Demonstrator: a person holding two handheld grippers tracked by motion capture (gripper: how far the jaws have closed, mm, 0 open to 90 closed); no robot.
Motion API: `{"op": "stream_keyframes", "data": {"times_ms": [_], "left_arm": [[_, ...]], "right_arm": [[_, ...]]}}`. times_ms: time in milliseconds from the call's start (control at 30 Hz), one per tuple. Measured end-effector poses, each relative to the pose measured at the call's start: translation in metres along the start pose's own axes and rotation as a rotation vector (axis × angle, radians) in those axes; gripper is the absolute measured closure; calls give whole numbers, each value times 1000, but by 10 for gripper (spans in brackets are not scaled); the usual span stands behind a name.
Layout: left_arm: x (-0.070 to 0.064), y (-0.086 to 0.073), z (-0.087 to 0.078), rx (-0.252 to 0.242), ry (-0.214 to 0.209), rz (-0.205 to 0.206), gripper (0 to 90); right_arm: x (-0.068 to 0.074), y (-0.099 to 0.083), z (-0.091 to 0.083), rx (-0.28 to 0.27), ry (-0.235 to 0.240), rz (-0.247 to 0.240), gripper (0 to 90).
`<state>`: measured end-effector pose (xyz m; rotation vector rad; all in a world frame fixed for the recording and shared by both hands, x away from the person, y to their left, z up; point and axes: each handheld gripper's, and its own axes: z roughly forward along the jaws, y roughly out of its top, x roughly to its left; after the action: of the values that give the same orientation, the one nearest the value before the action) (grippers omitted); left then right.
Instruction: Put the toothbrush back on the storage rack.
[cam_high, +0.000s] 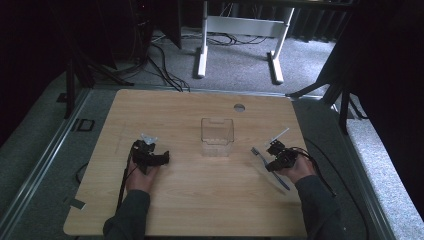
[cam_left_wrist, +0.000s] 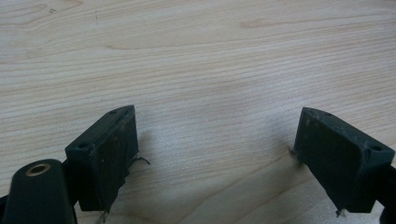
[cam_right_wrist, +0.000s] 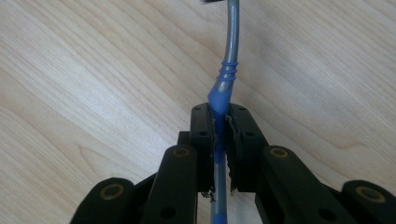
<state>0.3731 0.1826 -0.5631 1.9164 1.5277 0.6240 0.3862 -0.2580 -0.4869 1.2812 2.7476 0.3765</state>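
A blue and grey toothbrush (cam_high: 284, 182) lies slanted at the table's right, its dark head (cam_high: 255, 150) pointing towards the middle. My right gripper (cam_high: 270, 163) is shut on its handle. In the right gripper view the jaws of my right gripper (cam_right_wrist: 219, 116) pinch the blue handle, and the grey neck of the toothbrush (cam_right_wrist: 227, 70) runs up and away over the wood. My left gripper (cam_high: 160, 158) rests on the table's left part, open. In the left gripper view the two jaws of my left gripper (cam_left_wrist: 217, 128) stand wide apart over bare wood.
A clear plastic container (cam_high: 217, 136) stands upright in the middle of the wooden table (cam_high: 200, 200), between the two grippers. A thin white stick-like thing (cam_high: 280, 134) lies just beyond the right gripper. A round grommet hole (cam_high: 239, 107) is near the far edge.
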Motion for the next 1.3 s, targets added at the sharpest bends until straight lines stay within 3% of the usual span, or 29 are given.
{"op": "stream_keyframes", "data": {"times_ms": [1300], "left_arm": [[0, 0, 0, 0, 0, 0, 140]], "right_arm": [[6, 16, -21, -201, 20, 22, 813]]}}
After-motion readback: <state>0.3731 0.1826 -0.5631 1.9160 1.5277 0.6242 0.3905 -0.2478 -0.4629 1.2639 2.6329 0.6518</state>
